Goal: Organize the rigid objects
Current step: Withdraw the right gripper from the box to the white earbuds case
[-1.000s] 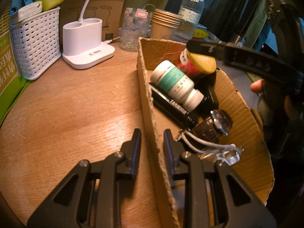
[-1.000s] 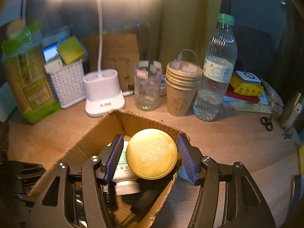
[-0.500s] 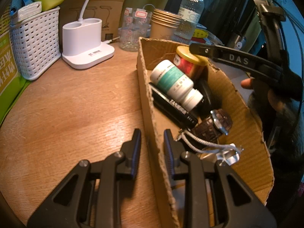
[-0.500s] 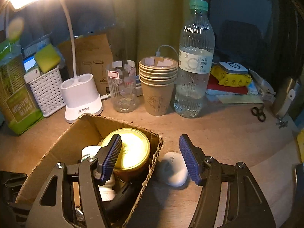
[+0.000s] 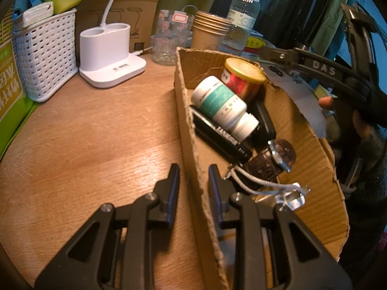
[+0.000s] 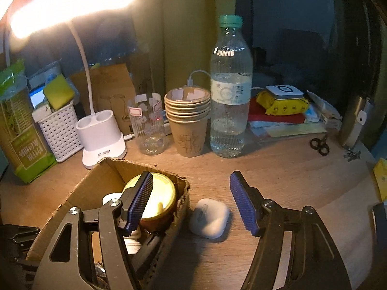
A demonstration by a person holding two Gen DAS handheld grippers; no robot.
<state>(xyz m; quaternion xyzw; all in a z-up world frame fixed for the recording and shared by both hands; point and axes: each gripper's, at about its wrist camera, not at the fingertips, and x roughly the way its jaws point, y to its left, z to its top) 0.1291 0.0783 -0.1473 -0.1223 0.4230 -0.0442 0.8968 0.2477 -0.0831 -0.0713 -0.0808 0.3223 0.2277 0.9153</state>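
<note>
Black plastic fingers of the left gripper [image 5: 193, 188] rise from the bottom centre of the left wrist view, straddling the near wall of the open brown cardboard box [image 5: 191, 130]; the gap between them is narrow, with the cardboard edge in it (whether the pads actually press the wall cannot be told). Past that wall, in the centre right of the frame, a white pill bottle with a teal label [image 5: 223, 106] lies on its side over a flat black case with white lettering [image 5: 221, 133]. A red tin with a gold lid [image 5: 243, 78] stands upright in the box's far corner, and a brown strap with a metal buckle [image 5: 271, 163] and a grey braided cord [image 5: 256, 183] lie nearer the fingers.

Blue-padded fingers of the right gripper [image 6: 191, 200] stand wide apart at the bottom of the right wrist view, holding nothing. The left pad hangs over the gold lid [image 6: 159, 198], the right pad over bare wooden table [image 6: 290, 169]. Between them, just outside the box's right wall, a small white rounded case [image 6: 209, 217] rests on the wood. Across the upper middle of the frame stand a white desk lamp base [image 6: 102, 137], a clear glass, a stack of brown paper cups [image 6: 188, 118] and a clear plastic water bottle [image 6: 231, 91].
</note>
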